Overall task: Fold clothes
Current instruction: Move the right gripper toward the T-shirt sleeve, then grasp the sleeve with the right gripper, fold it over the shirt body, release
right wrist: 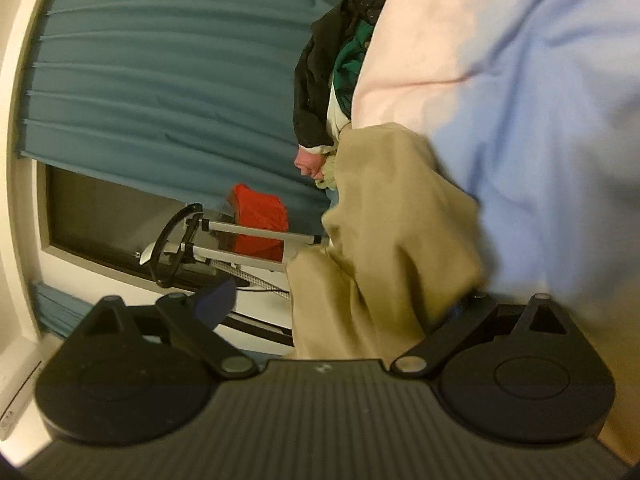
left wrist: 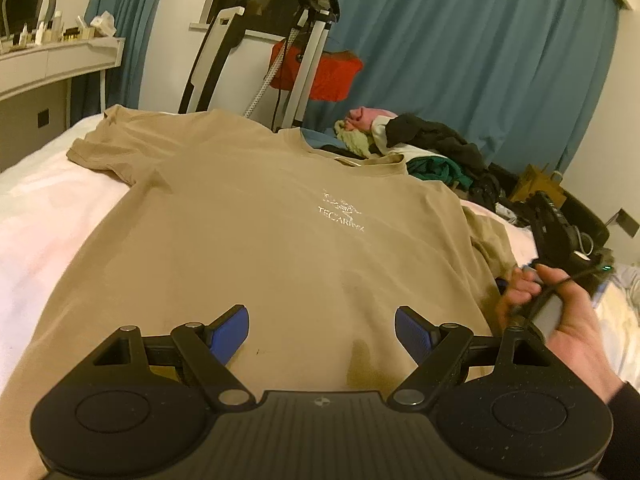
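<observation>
From the left wrist camera, a tan short-sleeved cotton T-shirt with a small white chest logo (left wrist: 280, 216) lies spread face up on a pale pink bedsheet (left wrist: 36, 216), its collar at the far end beside a heap of dark and green unfolded clothes (left wrist: 432, 148). The left gripper (left wrist: 322, 330) hovers over the shirt's near hem, its 2 blue-padded fingers (left wrist: 230, 330) spread wide apart with nothing between them; the cloth sits just below and ahead of them. At the right edge, the person's bare right hand (left wrist: 560, 312) holds the other tool beside the shirt's right sleeve.

The step in hand looks like the first lengthwise fold. To do it well, I judge each gripper should pinch a single edge, hem and shoulder on one side, and lift both points together so the panel stays flat and no crease forms across the logo.

From the right wrist camera, rolled sideways, a bunched tan fold of the same shirt (right wrist: 384, 248) rises directly in front of the right gripper (right wrist: 340, 304). The left blue pad (right wrist: 214, 300) stands clear of the cloth, while the other finger is hidden behind the fabric, which touches or lies just beside it. The jaws look parted, yet I cannot tell whether anything is pinched. Blue curtains (right wrist: 160, 80) and a red garment on a metal stand (right wrist: 258, 222) fill the background.
</observation>
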A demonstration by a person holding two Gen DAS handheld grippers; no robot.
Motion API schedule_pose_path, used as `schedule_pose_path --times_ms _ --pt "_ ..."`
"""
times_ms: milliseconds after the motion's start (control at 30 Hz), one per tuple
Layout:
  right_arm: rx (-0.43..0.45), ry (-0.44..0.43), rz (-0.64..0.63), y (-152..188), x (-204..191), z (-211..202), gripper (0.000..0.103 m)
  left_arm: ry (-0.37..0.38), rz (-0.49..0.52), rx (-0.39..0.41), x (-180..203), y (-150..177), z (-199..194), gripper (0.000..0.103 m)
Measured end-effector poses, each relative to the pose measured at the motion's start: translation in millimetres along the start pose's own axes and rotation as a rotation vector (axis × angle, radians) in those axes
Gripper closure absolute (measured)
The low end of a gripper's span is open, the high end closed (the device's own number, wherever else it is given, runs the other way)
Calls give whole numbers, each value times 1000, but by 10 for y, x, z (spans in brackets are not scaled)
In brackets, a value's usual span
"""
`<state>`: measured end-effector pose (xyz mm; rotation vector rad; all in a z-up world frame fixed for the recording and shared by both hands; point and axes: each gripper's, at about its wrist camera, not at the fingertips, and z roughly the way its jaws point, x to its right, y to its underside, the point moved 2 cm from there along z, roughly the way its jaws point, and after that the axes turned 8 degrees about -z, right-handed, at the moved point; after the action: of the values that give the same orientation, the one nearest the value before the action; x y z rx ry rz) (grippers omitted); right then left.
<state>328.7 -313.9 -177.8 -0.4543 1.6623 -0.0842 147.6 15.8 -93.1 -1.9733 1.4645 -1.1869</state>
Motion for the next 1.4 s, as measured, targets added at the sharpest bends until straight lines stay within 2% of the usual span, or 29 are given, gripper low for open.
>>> schedule_pose_path --times_ms 133,167,200,267,367,400,467,567,667,767,800,833,867,900,933,967,1067,1133,1167,1200,1267,1400 --pt "44 -16 7 -71 -5 170 4 22 -8 -4 17 -9 86 21" --pt "45 -16 -6 -76 -25 216 16 27 -1 -9 29 2 110 21" --pt "35 -9 -20 -81 -44 261 39 33 6 -14 40 12 134 21" --pt "15 7 -29 -99 -46 336 57 42 19 -23 62 33 182 21" --pt "36 13 -22 -172 -13 329 86 35 26 -43 82 62 263 21" --pt "55 14 -24 -213 -8 286 90 33 26 -46 81 67 278 21" --pt "91 12 -27 -305 7 196 94 22 24 -44 75 66 291 21" --pt "143 28 -45 -465 22 26 94 15 16 -35 58 58 278 21" --pt "179 46 -114 -557 28 -92 93 14 12 -26 53 52 252 21" --pt "165 9 -98 -607 77 -98 90 20 9 -23 51 48 219 21" --pt "161 4 -79 -628 96 -85 86 23 10 -21 52 46 203 21" --pt "158 -1 -60 -649 116 -71 79 26 10 -19 52 43 191 21" --pt "157 -7 -44 -666 130 -59 54 28 9 -18 48 41 184 21" --pt "159 -18 -37 -676 135 -48 21 30 6 -18 45 38 181 21" --pt "165 -35 -38 -694 137 -35 12 32 3 -20 45 35 190 21" --pt "164 -49 -52 -721 140 -15 11 36 2 -21 49 30 199 21" --pt "110 -3 -92 -805 174 108 16 40 15 -17 77 10 227 21" --pt "72 59 -150 -846 142 179 34 43 15 -13 88 -2 251 21" --pt "50 115 -206 -854 90 208 58 45 14 -12 96 -9 263 21" --pt "28 165 -266 -863 30 235 92 46 12 -14 106 -18 277 21" --pt "14 225 -387 -903 -115 225 94 53 6 -12 104 -44 261 21" --pt "77 316 -601 -1008 -551 127 95 70 -9 -4 84 -104 188 21"
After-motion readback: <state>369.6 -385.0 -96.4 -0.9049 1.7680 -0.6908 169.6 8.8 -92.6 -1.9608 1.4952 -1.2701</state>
